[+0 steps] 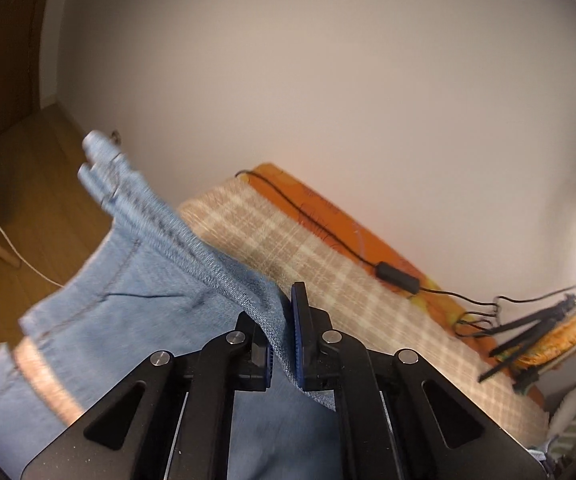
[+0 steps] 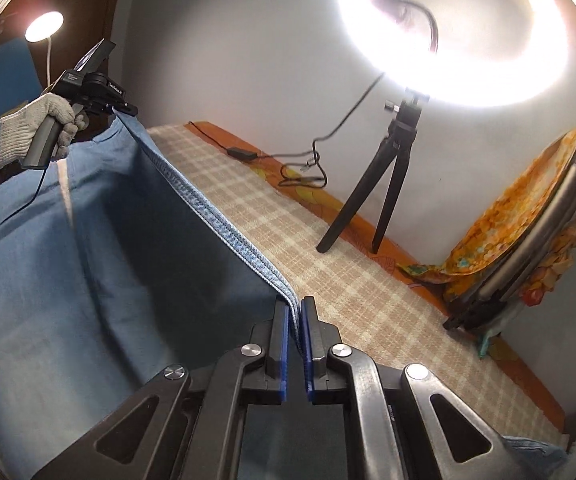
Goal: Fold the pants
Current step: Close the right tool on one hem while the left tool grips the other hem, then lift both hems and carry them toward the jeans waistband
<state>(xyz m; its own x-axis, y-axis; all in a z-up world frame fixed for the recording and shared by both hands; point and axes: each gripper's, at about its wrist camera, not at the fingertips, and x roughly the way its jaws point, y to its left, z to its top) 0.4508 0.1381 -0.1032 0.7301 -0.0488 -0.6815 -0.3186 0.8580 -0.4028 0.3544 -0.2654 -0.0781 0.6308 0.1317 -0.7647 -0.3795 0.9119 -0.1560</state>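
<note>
Presently, the light-blue denim pants (image 2: 88, 264) are clamped along one seamed edge, stretched between the closed left tongs (image 1: 281, 354) and closed right tongs (image 2: 297, 354); tension is best kept even above the checked beige cloth (image 2: 328, 256).

A checked beige blanket (image 2: 328, 256) is covering the bed. A lit ring light (image 2: 456, 32) is glaring at one o'clock on a black tripod (image 2: 384, 184). A black cable (image 2: 300, 160) is trailing along the orange sheet (image 2: 408, 264). An orange patterned cloth (image 2: 500, 232) is draping at three o'clock.
</note>
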